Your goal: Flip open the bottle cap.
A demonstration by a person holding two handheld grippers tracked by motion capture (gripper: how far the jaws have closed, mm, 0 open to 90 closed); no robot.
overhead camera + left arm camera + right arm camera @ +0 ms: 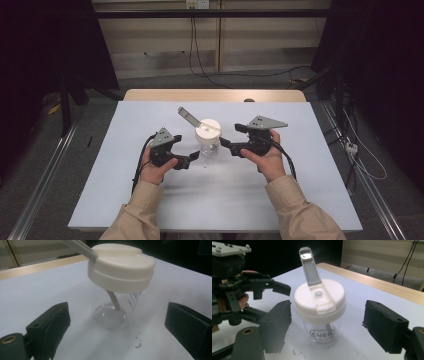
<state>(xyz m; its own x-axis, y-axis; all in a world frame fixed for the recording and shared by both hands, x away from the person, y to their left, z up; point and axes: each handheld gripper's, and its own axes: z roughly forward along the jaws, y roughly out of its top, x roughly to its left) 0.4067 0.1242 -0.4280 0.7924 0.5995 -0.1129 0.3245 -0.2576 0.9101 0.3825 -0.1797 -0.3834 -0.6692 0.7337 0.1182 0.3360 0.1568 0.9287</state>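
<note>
Sleeved forearms come in at six o'clock of the high view, each hand carrying a gripper toward the clear jar [208,146] that stands near the middle of the white table [125,200]. From the jar, the left gripper [192,158] sits at about eight o'clock and the right gripper [225,145] at about three o'clock, both just beside it and neither touching. Both sets of jaws are spread: in the left gripper view the two black pads stand well apart with the jar [110,312] between and beyond them, and in the right gripper view the pads flank the jar [322,335] with a gap on either side. A broad white lid [208,131] caps the jar, and its flip tab [310,267] stands raised, leaning toward eleven o'clock in the high view; a thin straw-like stem [113,300] hangs inside the glass. The likely trouble, as I judge it, is the top-heavy build: the lid overhangs the narrow clear body, so a pad that meets the lid edge before the other side is braced could tip or skid the jar across the smooth sheet. The body looks slippery, so a grip low on it may slide. The raised tab could also catch on a jaw and snap shut or twist the lid.
</note>
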